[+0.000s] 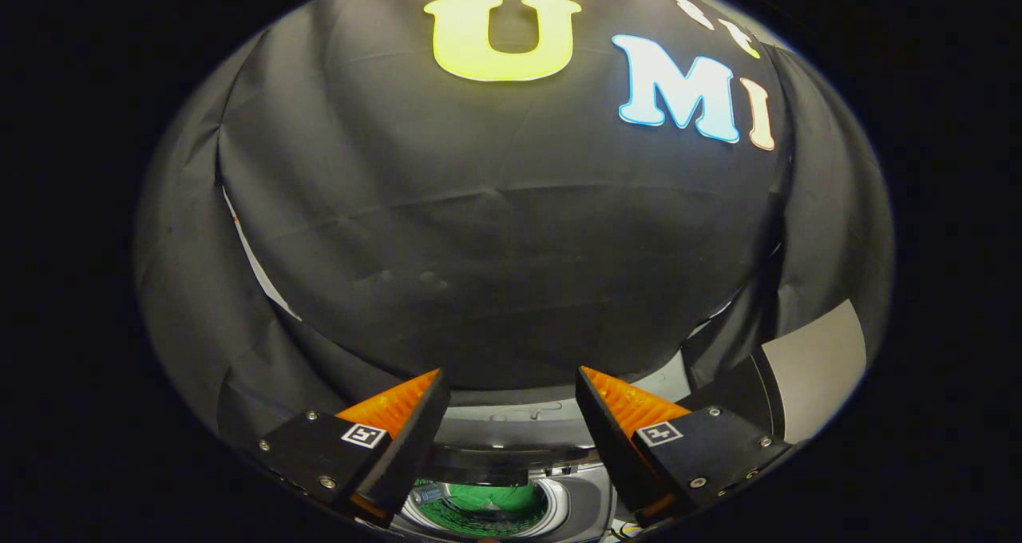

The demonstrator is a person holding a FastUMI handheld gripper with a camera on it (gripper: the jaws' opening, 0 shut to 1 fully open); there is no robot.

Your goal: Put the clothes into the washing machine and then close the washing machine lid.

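Green clothes [489, 497] — gripper [509, 383] open, empty.

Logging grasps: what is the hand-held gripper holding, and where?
Nothing. The hand-held gripper is open, fingers apart above the washing machine.

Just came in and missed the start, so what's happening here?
A person is holding a gripper above a washing machine. Its fingers are spread apart with nothing between them. Below them, something green, probably clothing, lies inside the drum. A dark curved edge just ahead of the fingers may be the lid; whether it is open or closed is hard to tell.
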